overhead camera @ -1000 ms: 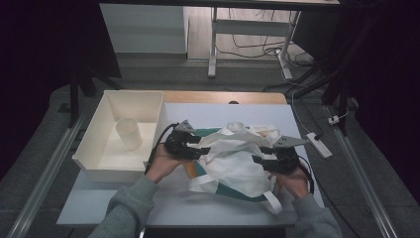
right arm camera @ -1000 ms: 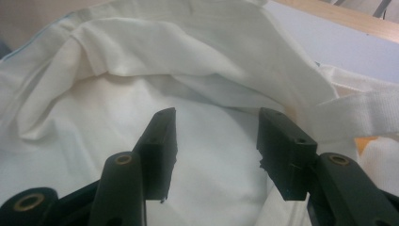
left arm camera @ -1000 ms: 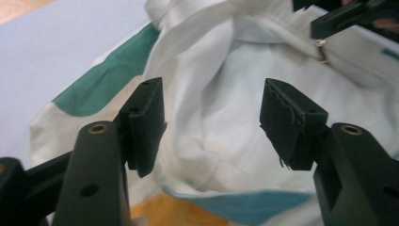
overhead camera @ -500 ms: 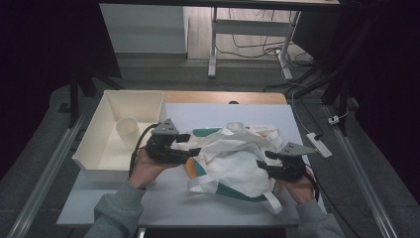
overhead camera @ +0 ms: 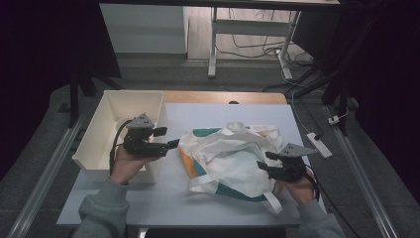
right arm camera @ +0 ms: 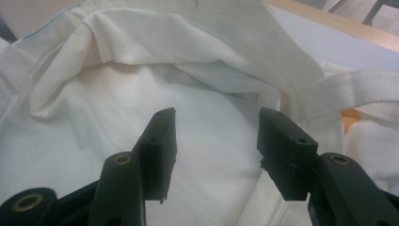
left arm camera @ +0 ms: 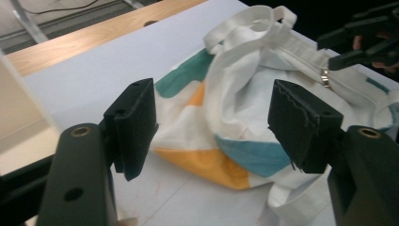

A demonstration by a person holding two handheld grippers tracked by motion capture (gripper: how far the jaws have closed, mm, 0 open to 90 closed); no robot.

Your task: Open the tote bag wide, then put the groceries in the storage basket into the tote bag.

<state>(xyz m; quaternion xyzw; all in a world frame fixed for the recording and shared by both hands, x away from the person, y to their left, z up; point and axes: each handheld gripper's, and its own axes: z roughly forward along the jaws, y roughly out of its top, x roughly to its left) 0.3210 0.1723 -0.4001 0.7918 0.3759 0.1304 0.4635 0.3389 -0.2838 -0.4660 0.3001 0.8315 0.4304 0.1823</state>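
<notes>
The tote bag [overhead camera: 233, 158] lies crumpled on the middle of the counter [overhead camera: 173, 198], white canvas with teal and orange panels, its straps looped loose over the top and off the near corner.

My left tongs [overhead camera: 171, 144] stand just off the bag's left edge, beside the white bin [overhead camera: 111, 111]. Their jaws have just been opening and now gape wide; in the left gripper view nothing lies between them and the pads press on nothing, the bag sitting beyond the tips.

My right tongs [overhead camera: 261, 159] are at the bag's right side. In the right gripper view the jaws stand partly apart over white cloth. No fold is pinched between the pads that I can see, so I record them as open and holding nothing.

Handling judgement: the bag looks light, soft and limp. It will sag and drag wherever it is not supported, and a single layer may slide out of a shallow pinch. It is not fragile. The zip pull [left arm camera: 324, 73] is small and hard, a poor purchase.

Recommended hold: the webbing strap [left arm camera: 244, 19] or the stitched mouth seam, where the cloth is doubled and stiffer. One hold on each side should keep the mouth from collapsing.
</notes>
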